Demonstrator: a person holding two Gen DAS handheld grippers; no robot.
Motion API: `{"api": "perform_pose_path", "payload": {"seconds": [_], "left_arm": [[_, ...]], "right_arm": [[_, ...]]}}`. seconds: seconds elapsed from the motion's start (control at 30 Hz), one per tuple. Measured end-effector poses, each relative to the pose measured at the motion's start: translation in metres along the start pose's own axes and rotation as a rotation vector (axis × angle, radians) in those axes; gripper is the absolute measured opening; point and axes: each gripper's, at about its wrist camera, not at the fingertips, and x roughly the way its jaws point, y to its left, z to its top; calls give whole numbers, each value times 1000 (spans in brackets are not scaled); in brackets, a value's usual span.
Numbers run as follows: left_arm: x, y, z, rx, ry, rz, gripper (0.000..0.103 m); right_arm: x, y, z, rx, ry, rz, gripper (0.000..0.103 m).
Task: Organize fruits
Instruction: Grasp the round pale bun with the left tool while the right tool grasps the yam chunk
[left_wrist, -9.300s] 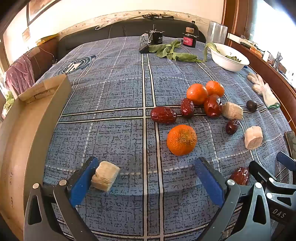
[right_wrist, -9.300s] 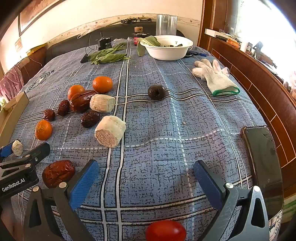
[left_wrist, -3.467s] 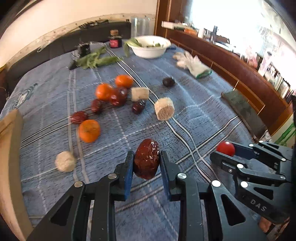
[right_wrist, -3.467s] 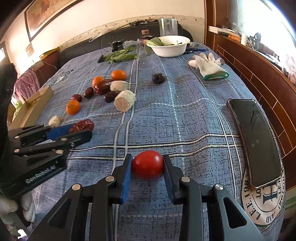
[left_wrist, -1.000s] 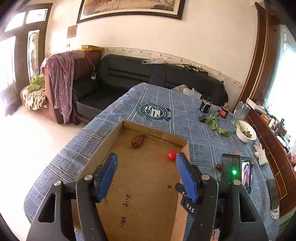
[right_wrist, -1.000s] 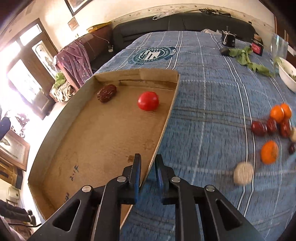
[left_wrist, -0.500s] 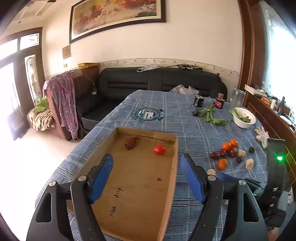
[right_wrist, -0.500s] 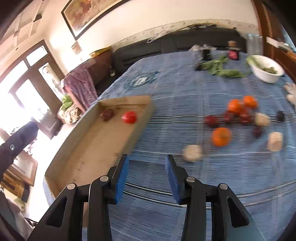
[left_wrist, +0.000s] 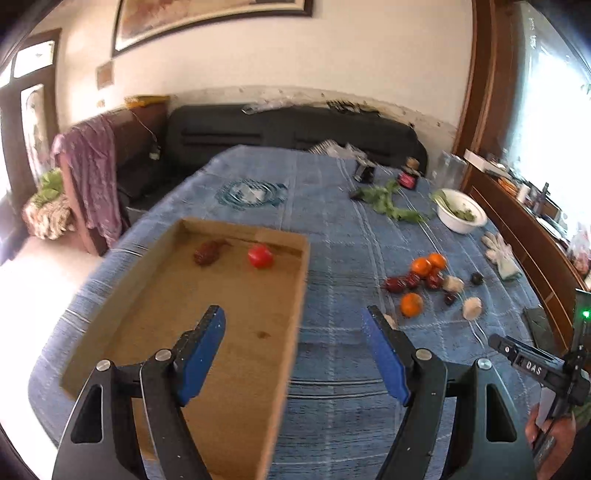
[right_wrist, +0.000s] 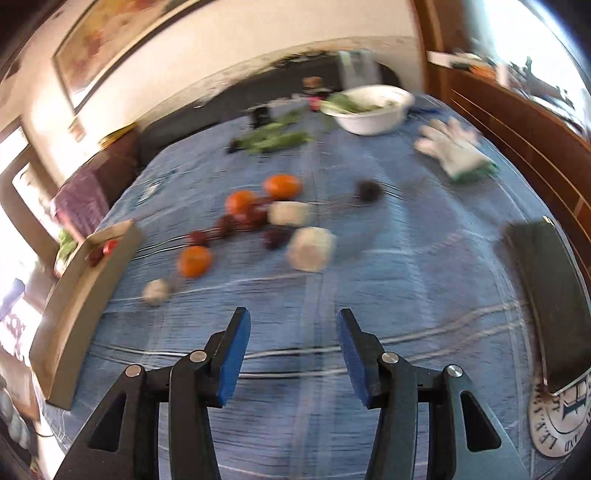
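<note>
A cardboard tray (left_wrist: 302, 280) on the blue cloth holds a red tomato (left_wrist: 260, 256) and a dark red date (left_wrist: 207, 253) at its far end. My left gripper (left_wrist: 293, 341) is open and empty above the tray's right wall. On the cloth to the right lie oranges (left_wrist: 411, 304), dates (left_wrist: 395, 283) and pale corn pieces (left_wrist: 472, 307). My right gripper (right_wrist: 291, 338) is open and empty above bare cloth, short of the same blurred fruits: an orange (right_wrist: 194, 260), a corn piece (right_wrist: 311, 247) and a dark fruit (right_wrist: 367, 190). The tray (right_wrist: 86, 280) shows at its left.
A white bowl of greens (left_wrist: 461, 215), loose green leaves (left_wrist: 388, 201), a white glove (left_wrist: 500, 254) and small jars stand at the far right. A black phone (right_wrist: 550, 288) lies at the cloth's right edge. A black sofa (left_wrist: 288, 127) is beyond the table.
The right gripper has swung right from the tray towards the fruits and opened wider. The left gripper has moved nearer the tray, still open.
</note>
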Motion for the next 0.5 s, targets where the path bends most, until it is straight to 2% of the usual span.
{"api": "perform_pose_path", "payload": {"seconds": [0.17, 0.4, 0.5], "left_arm": [[19, -29, -7, 61, 40, -61, 75], [56, -57, -15, 102, 116, -180, 75], [76, -65, -14, 133, 145, -194, 75]], "right_arm": [[5, -10, 4, 7, 5, -2, 52], [26, 2, 27, -34, 19, 6, 52], [36, 6, 35, -47, 12, -2, 52]]}}
